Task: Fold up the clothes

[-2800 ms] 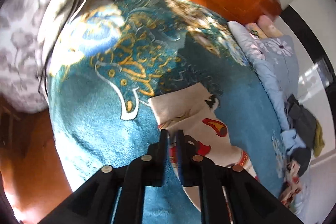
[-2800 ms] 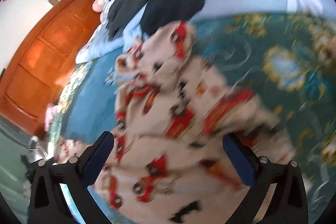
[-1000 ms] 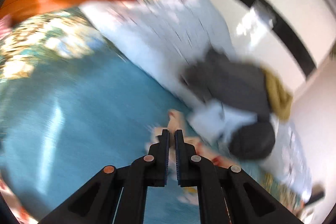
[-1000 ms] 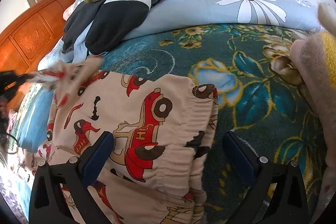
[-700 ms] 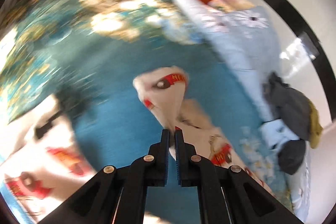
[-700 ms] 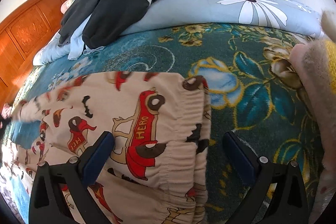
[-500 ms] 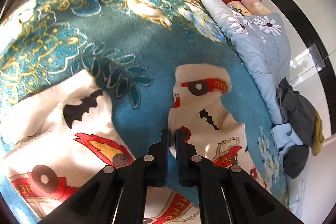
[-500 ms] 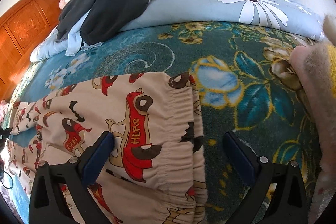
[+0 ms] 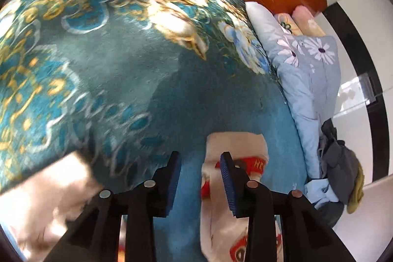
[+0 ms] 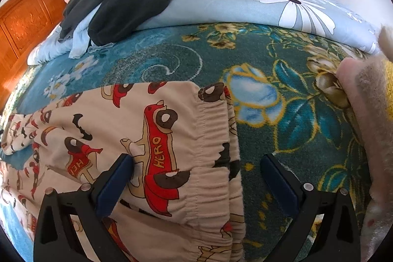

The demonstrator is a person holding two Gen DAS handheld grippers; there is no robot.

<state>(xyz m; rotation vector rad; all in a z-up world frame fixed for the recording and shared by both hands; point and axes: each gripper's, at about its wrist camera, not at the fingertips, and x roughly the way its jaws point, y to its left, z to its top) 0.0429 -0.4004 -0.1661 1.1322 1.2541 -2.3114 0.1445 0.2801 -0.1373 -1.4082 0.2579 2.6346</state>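
Release in hand: your left gripper [image 9: 200,170] is opening, cuff [image 9: 235,146] at its one o'clock, unpinched. Right gripper [image 10: 196,171] gapes over the trousers [image 10: 157,139] waistband, unheld, on the blanket [image 10: 294,119]. Next, judge both legs aligned, then fold.
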